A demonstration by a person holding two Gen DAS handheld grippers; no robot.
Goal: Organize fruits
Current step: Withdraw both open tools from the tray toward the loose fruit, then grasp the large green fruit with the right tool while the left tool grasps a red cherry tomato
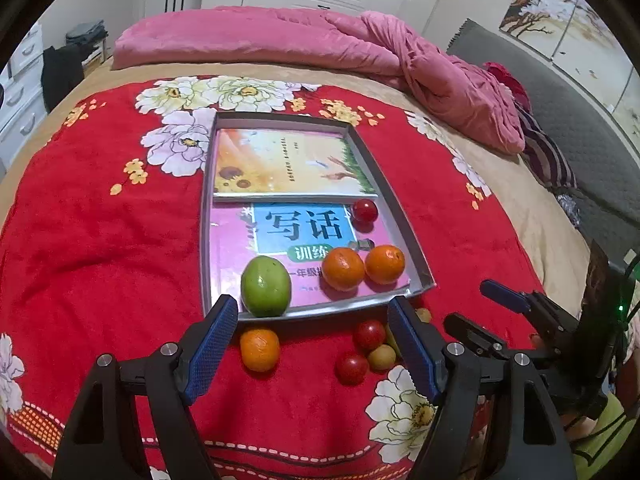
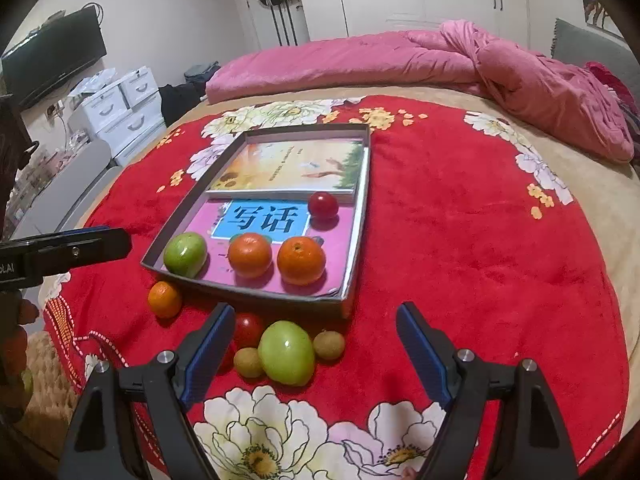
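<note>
Fruits lie in two groups on the red flowered blanket [image 2: 460,248] over the bed, some inside the shallow grey tray [image 2: 360,216] and some loose in front of it. In my right wrist view the tray sits at 12 o'clock from the right tool [image 2: 316,324]; on the pink book [image 2: 344,248] inside it I see a green apple [image 2: 185,255] at the near left corner, two oranges [image 2: 250,255] side by side to its right, and a red tomato [image 2: 323,205] farther back, at 1 o'clock from the oranges. A second book with sunflowers [image 2: 296,168] fills the far half of the tray. Loose on the blanket just before the tray's near wall are a small orange [image 2: 164,299] at 10 o'clock, another red tomato [image 2: 249,329], a second green apple [image 2: 286,352] and two small yellowish-brown fruits [image 2: 329,345] touching it on either side. My right tool is spread wide with nothing gripped; the loose green apple lies between and just ahead of its blue fingers [image 2: 208,344]. My left tool [image 1: 314,320] is likewise spread and empty, hovering over the tray's near edge, with the loose orange and red tomatoes below it.
</note>
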